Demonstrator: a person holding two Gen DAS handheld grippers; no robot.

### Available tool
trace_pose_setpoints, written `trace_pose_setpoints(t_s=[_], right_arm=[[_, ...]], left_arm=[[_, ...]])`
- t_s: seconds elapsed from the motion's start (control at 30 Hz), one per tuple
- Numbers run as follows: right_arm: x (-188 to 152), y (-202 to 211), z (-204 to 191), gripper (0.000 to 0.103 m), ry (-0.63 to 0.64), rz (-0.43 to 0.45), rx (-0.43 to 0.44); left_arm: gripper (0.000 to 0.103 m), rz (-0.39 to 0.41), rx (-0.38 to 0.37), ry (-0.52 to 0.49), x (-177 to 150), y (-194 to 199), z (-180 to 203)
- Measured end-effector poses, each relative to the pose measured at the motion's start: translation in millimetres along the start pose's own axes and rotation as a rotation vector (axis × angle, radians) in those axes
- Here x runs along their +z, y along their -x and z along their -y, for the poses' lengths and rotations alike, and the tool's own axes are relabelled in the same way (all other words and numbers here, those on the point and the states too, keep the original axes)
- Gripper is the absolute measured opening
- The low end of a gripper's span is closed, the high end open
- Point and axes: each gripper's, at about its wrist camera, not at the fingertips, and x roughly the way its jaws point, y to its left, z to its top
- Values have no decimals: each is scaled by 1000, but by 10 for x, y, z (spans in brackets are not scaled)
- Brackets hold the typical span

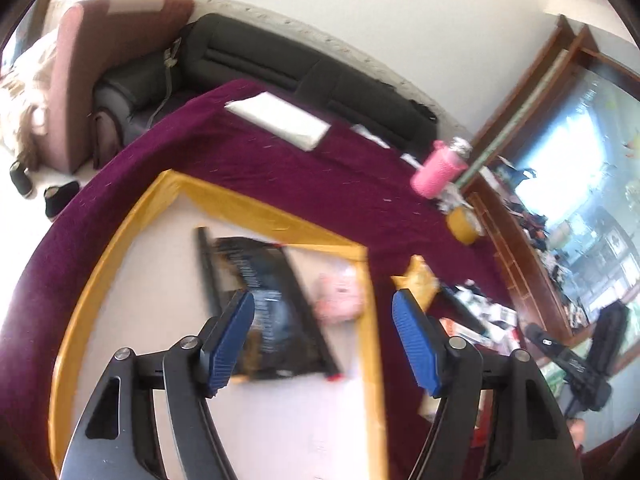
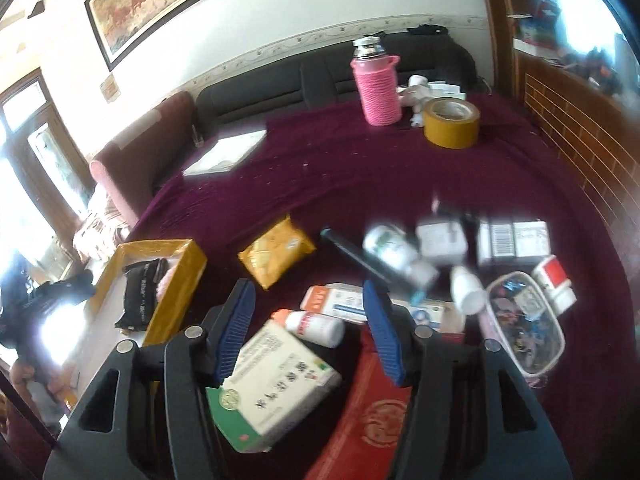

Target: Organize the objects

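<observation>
— Where are the grippers hanging?
— Left gripper [image 1: 323, 338], fingers spread and holding nothing, is hovering over the yellow-rimmed box [image 1: 280, 220] where a black pouch [image 1: 264, 304] is lying. Right gripper [image 2: 308, 332], also spread and empty, is hanging above a white-green carton [image 2: 276, 384] on the purple cloth [image 2: 360, 176].

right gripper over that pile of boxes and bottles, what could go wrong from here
1. The right gripper hangs open over a green-and-white box with a small white bottle close beside it; closing could nudge or catch the bottle instead.
2. The pile is crowded, so one pick may knock a neighbour across the purple cloth.
3. Both views are blurred, so aim may be off.
</observation>
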Motion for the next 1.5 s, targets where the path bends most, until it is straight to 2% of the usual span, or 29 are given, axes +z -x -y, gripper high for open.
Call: trace_pose_setpoints(t_s=[0.1, 0.2, 0.3, 0.37, 0.47, 0.67, 0.8, 0.9, 1.0, 1.03, 1.07, 1.13, 1.27, 1.33, 1.4, 1.5], right_arm=[[-54, 47, 360, 56, -61, 28, -36], [-103, 61, 611, 56, -112, 49, -45], [-108, 17, 804, 56, -144, 44, -15], [-64, -87, 823, 56, -133, 9, 27], [106, -423, 745, 56, -53, -140, 123], [332, -999, 353, 55, 115, -319, 184], [402, -1296, 161, 55, 201, -351, 81], [451, -1440, 132, 54, 226, -359, 36], [443, -1611, 169, 42, 191, -431, 47], [406, -1656, 185, 35, 183, -455, 45], [383, -1646, 183, 23, 198, -433, 20], [366, -1605, 215, 12, 175, -409, -30], [261, -1387, 361, 12, 66, -340, -10], [172, -1261, 406, 12, 50, -298, 2], [111, -1180, 482, 12, 11, -263, 50], [117, -1202, 591, 12, -56, -278, 124]], left_arm=[[66, -58, -30, -89, -65, -77, 451], [66, -130, -7, -171, -162, -310, 851], [66, -169, 28, -226, -239, -558, 1129], [66, -196, 37, -228, -303, -687, 1256], [66, -216, 13, -208, -374, -780, 1344], [66, -258, 54, -239, -448, -942, 1313], [66, -220, 100, -251, -273, -893, 1198], [66, -200, 120, -270, -152, -886, 1138], [66, -187, 148, -302, -79, -952, 1134], [66, -185, 155, -314, -62, -992, 1140], [66, -185, 157, -329, -49, -1035, 1156], [66, -185, 163, -363, -26, -1154, 1197], [66, -238, 154, -422, -23, -1491, 1291], [66, -272, 184, -469, -44, -1709, 1352], [66, -300, 207, -510, -58, -1926, 1403], [66, -322, 219, -533, -60, -2195, 1459]])
